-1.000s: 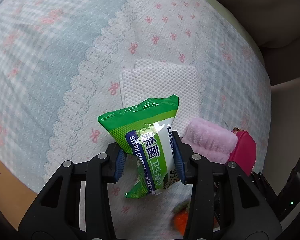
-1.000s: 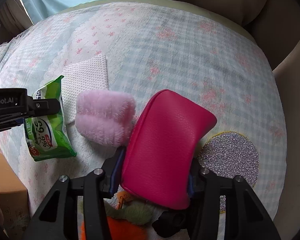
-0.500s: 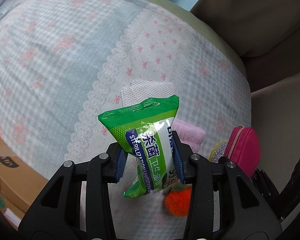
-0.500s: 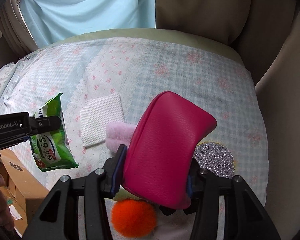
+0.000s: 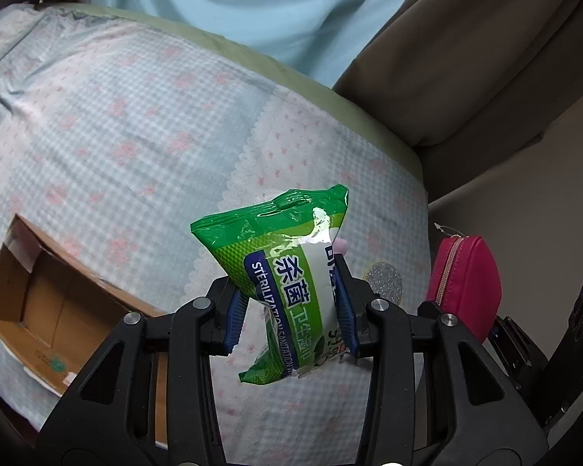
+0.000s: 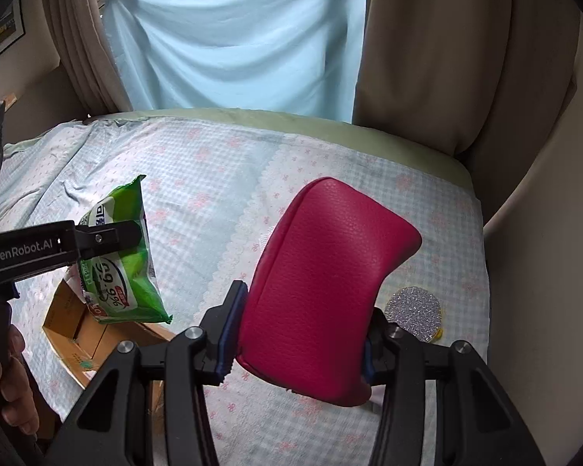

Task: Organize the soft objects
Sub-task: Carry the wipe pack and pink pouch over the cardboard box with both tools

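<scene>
Wet-wipe packet (image 5: 287,283), green with blue and white print, sits clamped between the blue pads of the left gripper (image 5: 289,320), lifted clear of the checked bedcover (image 5: 109,124); from the right wrist view the same packet (image 6: 122,268) hangs above the open cardboard box (image 6: 97,339) at the bed's near left edge; the right gripper (image 6: 297,339) is closed on a magenta zip pouch (image 6: 326,291), held tilted above the cover; a glittery silver disc (image 6: 414,312) lies flat on the cover just right of the pouch; a pale blue cloth (image 6: 237,39) and beige curtain (image 6: 458,58) hang behind the bed; the person's left hand (image 6: 7,380) shows at the lower left.
</scene>
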